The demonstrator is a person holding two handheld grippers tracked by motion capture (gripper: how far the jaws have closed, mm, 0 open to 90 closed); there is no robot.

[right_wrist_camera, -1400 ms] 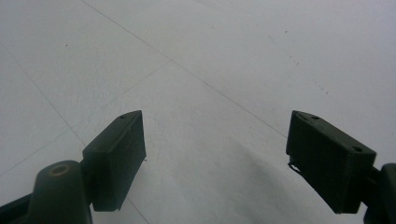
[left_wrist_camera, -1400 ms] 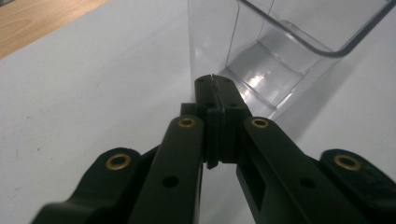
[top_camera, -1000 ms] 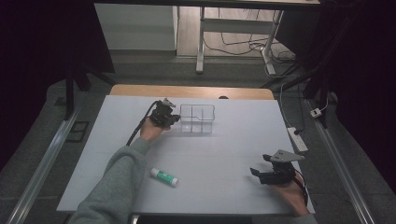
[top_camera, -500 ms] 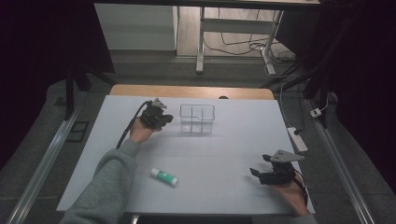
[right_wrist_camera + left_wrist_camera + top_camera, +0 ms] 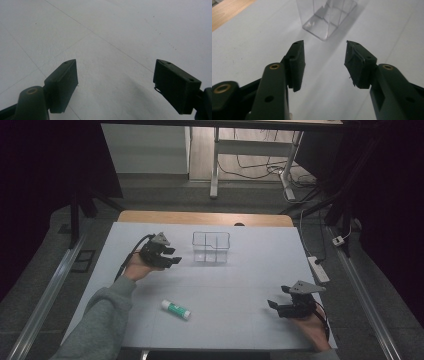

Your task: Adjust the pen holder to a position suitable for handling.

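Note:
A clear plastic box (image 5: 211, 246) with compartments stands at the back middle of the white table (image 5: 240, 280). My left gripper (image 5: 172, 260) hovers just left of it, apart from it. Its jaws have just been opening and nothing is between them. In the left gripper view the box (image 5: 327, 17) lies ahead of the open left gripper (image 5: 324, 45). A white glue stick with a green label (image 5: 176, 309) lies on the table near the front left. My right gripper (image 5: 275, 306) rests at the front right, open and empty, over bare table in the right gripper view (image 5: 115, 62).
A wooden strip (image 5: 200, 217) runs along the table's far edge. A white power strip (image 5: 318, 269) lies off the right edge. A grey sleeve (image 5: 100, 320) reaches in from the bottom left.
My left gripper has drawn back leftward from the box's left side, and its jaws have spread apart. The box, the glue stick and the right gripper have stayed in place.

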